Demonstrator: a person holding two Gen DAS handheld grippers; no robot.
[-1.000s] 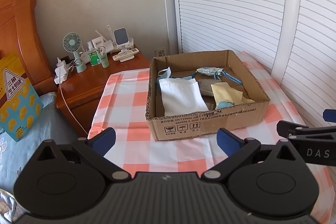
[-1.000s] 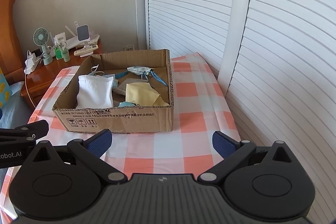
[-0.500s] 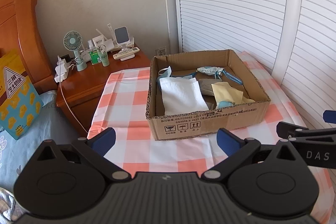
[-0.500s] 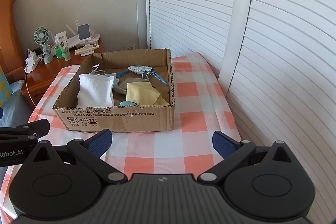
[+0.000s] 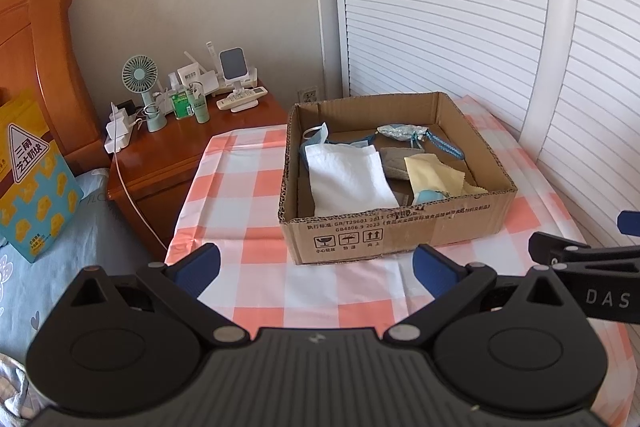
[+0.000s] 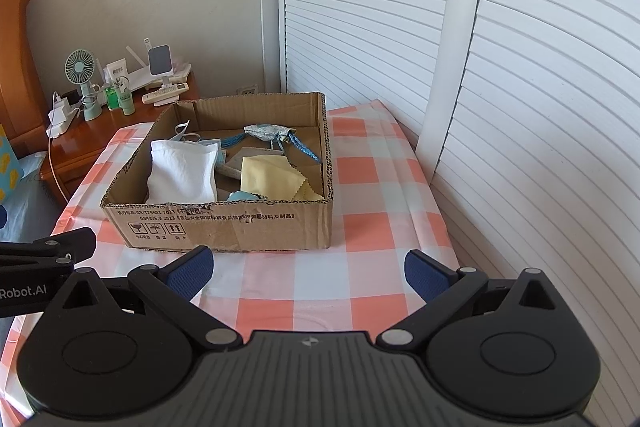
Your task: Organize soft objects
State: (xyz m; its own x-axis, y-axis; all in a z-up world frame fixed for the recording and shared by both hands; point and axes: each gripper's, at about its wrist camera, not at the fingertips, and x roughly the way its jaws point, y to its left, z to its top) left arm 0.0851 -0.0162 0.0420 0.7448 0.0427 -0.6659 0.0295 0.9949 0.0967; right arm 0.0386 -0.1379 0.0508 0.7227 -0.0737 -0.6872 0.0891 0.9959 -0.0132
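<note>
An open cardboard box [image 5: 392, 231] [image 6: 224, 225] stands on a table with an orange-and-white checked cloth [image 5: 248, 195] [image 6: 372, 195]. Inside lie a white folded cloth [image 5: 348, 175] [image 6: 182, 171], a yellow cloth [image 5: 436, 173] [image 6: 270, 175], a patterned blue-grey pouch [image 5: 398, 131] [image 6: 264, 131], a grey piece [image 5: 394, 163], a small light-blue item [image 5: 430, 195] [image 6: 242, 195] and a face mask [image 5: 316, 139]. My left gripper [image 5: 316, 265] is open and empty in front of the box. My right gripper [image 6: 308, 269] is open and empty, also short of the box.
A wooden nightstand [image 5: 160, 155] at the left carries a small fan [image 5: 138, 79], bottles, chargers and a remote. A wooden headboard [image 5: 44, 39] and bed with a yellow bag [image 5: 32, 171] lie far left. White louvred doors [image 6: 500, 87] run along the right.
Both views have shifted very slightly; the box sits marginally nearer. Both grippers stay open and empty.
</note>
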